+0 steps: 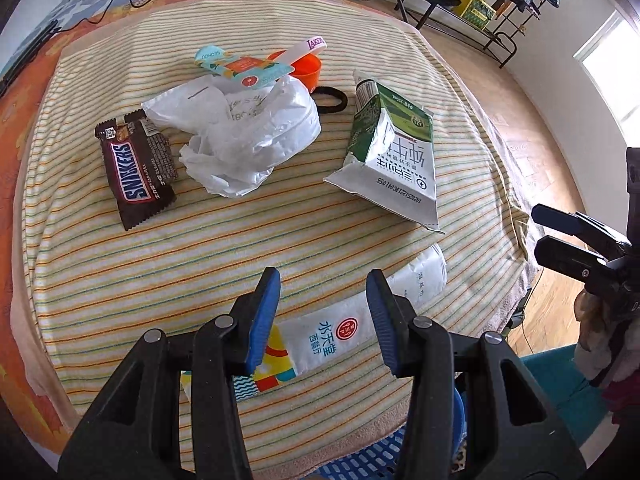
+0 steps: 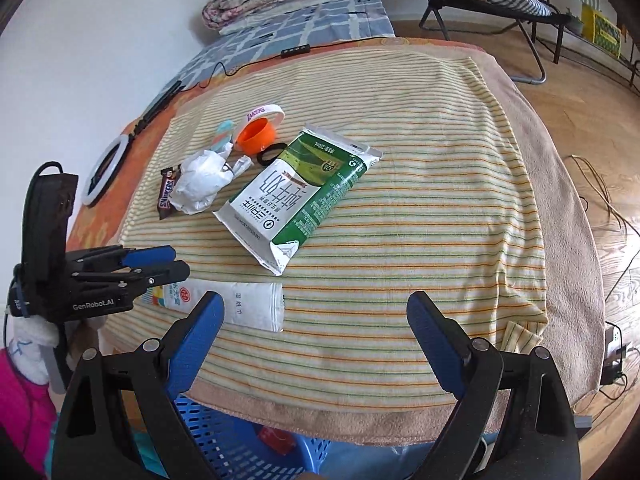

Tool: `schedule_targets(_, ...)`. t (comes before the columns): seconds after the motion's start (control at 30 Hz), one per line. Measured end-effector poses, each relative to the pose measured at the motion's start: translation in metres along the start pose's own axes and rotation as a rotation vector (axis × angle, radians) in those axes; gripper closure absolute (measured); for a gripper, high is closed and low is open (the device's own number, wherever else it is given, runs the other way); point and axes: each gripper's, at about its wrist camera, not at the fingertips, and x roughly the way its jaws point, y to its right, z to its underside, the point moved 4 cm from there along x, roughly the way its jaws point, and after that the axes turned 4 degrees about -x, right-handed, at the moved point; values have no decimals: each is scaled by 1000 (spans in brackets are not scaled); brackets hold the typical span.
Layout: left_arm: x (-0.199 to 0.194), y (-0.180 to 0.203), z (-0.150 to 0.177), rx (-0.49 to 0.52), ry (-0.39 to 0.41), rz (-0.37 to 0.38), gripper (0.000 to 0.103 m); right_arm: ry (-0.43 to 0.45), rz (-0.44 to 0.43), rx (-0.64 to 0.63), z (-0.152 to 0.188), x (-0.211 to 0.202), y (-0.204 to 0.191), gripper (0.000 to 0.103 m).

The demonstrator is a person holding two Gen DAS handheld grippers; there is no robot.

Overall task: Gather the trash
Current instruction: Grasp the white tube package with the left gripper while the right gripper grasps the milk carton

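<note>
Striped yellow towelling (image 2: 400,184) is covering a low table in a bedroom with a wood floor, and the trash is lying spread across it. Only the right wrist view is showing the white ring light (image 2: 105,168) on the orange cloth at the table's far left, and the red scrap inside the blue basket (image 2: 224,440) sitting below the table's near edge; only the left wrist view is showing the teal and orange packet (image 1: 248,68) resting on top of the crumpled white plastic bag (image 1: 248,136).

The left gripper (image 1: 324,316) is hanging open, its blue pads straddling a long white sachet (image 1: 332,332) printed with a red seal, though whether either pad is touching the sachet cannot be told. The right gripper (image 2: 316,340) is spread wide over bare towel beside the sachet's plain end, holding nothing.

One Snickers wrapper (image 1: 136,168) is lying just left of the bag, and one flattened green and white milk carton (image 2: 296,200) is sitting to the right, apart from it. Behind them are resting one orange cup (image 2: 256,136), one white Lakers wristband (image 2: 266,114) and one black hair tie (image 2: 271,152). Two folding chairs are standing in the background.
</note>
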Motion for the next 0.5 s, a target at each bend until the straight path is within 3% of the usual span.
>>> schedule_targets(0.23, 11, 5, 15, -8, -76, 58, 57, 0, -10, 18, -5, 4, 1, 10)
schedule_targets(0.3, 12, 12, 22, 32, -86, 38, 49, -1, -14, 26, -5, 4, 2, 10)
schedule_targets(0.33, 12, 14, 24, 47, -84, 26, 39, -1, -14, 28, -6, 5, 2, 10)
schedule_targets(0.5, 15, 32, 38, 169, -86, -63, 36, -4, -22, 48, -10, 8, 5, 10)
